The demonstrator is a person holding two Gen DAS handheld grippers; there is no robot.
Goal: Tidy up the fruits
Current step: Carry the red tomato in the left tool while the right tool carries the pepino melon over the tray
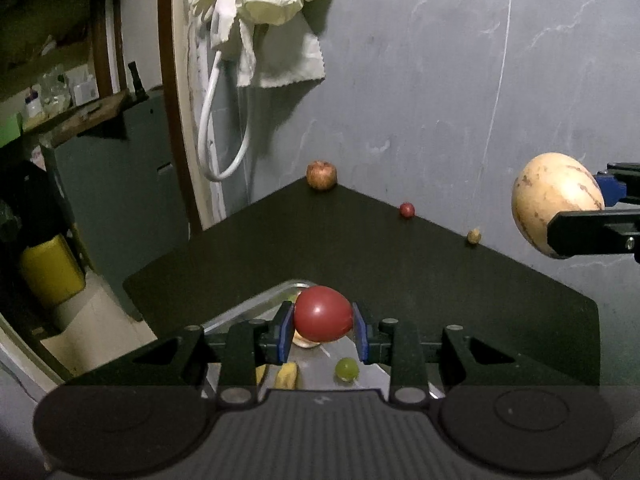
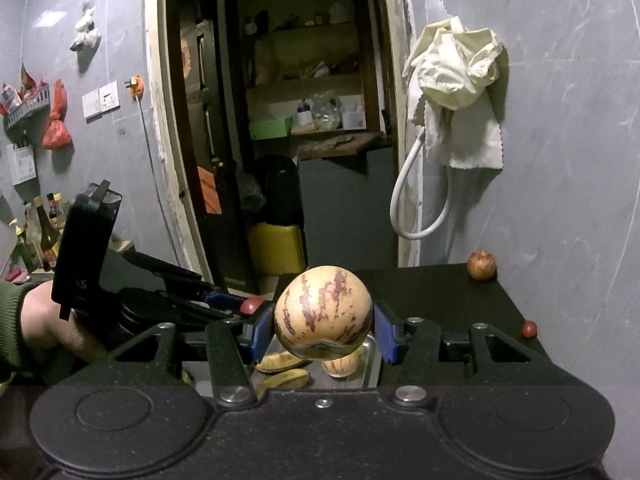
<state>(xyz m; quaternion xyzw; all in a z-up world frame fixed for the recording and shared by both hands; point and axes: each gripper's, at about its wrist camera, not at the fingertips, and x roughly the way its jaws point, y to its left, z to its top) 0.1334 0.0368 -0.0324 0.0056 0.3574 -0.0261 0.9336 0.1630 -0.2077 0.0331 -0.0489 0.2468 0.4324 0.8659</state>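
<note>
Fruits (image 1: 322,314) (image 2: 323,314) gripped above tray (image 1: 256,308); apple (image 1: 321,175) at table (image 1: 400,264) corner.

Shiny metal tray (image 1: 248,308), matt table (image 1: 400,264)

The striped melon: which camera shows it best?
The right wrist view: the melon fills the centre, purple streaks plain, between the right fingers. The left wrist view shows it only small at the right edge, its streaks faint.

The left gripper (image 1: 323,330) points downward, its 2 blue pads clamped on a red fruit (image 1: 322,313). The right gripper (image 2: 325,334) tilts less steeply, jaws gripping a striped pale melon (image 2: 323,314). A green-sleeved hand (image 2: 48,326) carries the left gripper.
</note>
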